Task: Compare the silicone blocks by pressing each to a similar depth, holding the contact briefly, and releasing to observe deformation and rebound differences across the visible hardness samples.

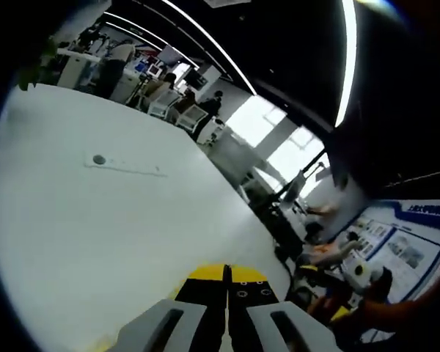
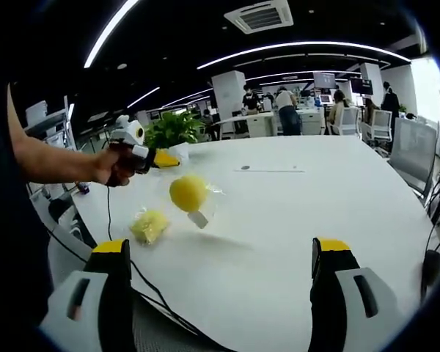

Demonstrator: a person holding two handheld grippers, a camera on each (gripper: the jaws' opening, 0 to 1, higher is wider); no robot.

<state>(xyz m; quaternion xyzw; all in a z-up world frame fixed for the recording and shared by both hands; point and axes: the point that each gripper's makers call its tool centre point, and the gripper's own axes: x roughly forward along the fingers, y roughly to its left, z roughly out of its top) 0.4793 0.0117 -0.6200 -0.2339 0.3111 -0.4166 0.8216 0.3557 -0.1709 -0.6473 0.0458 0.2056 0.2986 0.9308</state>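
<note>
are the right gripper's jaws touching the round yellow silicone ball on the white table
Apart. In the right gripper view, the right gripper has its jaws spread wide near the table's edge, and the round yellow silicone ball sits well beyond them, with bare tabletop between.

Light: bright, even, from ceiling strip lights (image 2: 293, 48) and daylit windows (image 1: 279, 136) right of centre | Glare: table (image 1: 117, 220) washes near-white, strips blown out | Shadows: soft, faint under the yellow ball (image 2: 188, 193) | Blur: left gripper view soft overall | Distortion: strong fisheye bending at edges
</note>
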